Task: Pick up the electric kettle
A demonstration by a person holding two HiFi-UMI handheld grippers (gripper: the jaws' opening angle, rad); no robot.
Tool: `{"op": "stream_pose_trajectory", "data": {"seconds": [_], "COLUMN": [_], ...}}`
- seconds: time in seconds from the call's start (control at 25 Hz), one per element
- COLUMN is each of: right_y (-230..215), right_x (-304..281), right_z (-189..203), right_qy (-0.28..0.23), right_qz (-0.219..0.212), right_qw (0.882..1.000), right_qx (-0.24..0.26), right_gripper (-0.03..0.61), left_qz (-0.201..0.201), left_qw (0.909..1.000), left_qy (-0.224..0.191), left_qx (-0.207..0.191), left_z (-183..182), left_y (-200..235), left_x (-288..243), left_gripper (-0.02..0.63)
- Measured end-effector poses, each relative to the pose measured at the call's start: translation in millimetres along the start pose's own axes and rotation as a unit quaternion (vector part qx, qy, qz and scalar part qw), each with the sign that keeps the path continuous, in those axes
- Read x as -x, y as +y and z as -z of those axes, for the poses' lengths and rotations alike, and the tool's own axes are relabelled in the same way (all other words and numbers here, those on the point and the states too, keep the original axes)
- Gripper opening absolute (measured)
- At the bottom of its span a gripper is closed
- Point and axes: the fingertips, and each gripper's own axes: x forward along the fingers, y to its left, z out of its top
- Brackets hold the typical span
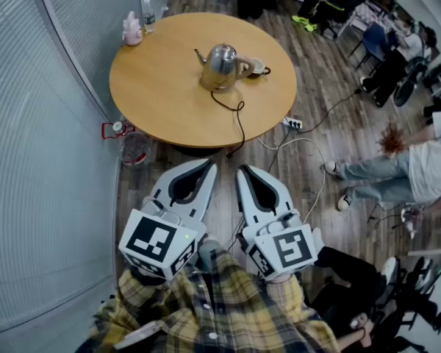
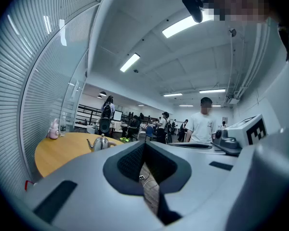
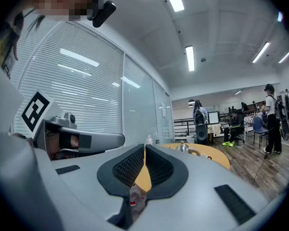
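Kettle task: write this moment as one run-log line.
kettle: on table, untouched | left claw: shut, empty | right claw: shut, empty

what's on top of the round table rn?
A kettle, its black cord running off the near edge, a pink bottle and a clear bottle at the far-left rim. A small white thing behind the kettle's handle is partly covered.

Kettle (image 1: 222, 66) stands centre of table (image 1: 162, 109) (cup (image 1: 256, 66) just right); bottle (image 1: 148, 15) behind, at far edge.

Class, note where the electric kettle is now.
In the head view, the electric kettle stands near the middle of the round table, right of the pink bottle at its edge.
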Motion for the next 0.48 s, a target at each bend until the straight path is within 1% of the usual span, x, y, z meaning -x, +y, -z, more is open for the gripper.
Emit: {"op": "stream_pose_trajectory", "data": {"seconds": [0.48], "right_y": [-16.0], "right_x": [-0.2], "right_z": [-2.5], "right_qy": [-0.005], "right_qz": [-0.001], "right_qw": [1.000], "right_qx": [0.000], "right_gripper": [0.038], "left_qz": [0.002], "left_qw": [1.0000], "left_qy": [0.000], "left_qx": [-0.003], "left_z": [-0.5], "left_y": [-6.7], "left_x": [-17.6], "left_gripper": [0.003]}}
